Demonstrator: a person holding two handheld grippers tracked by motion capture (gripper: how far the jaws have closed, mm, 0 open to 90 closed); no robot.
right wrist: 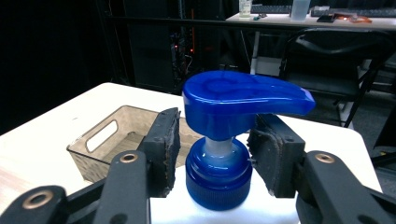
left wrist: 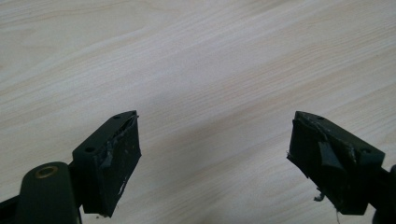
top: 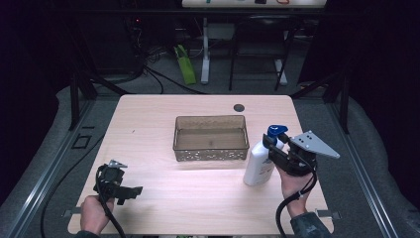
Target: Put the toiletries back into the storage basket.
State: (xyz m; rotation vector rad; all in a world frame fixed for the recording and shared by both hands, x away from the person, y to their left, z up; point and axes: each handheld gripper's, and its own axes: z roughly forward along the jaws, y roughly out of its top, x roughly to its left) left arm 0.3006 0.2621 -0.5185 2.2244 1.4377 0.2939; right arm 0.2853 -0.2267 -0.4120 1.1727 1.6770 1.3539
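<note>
Pump bottle [top: 258, 163] on pale wood table [top: 148, 119], dark room

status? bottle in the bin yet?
Not yet. Bin looks empty. Right gripper has its jaws around the neck of the pump bottle, which seems to stand on the table beside the bin. Left gripper is open over bare table. The lift and placing, if intended, remain.
</note>
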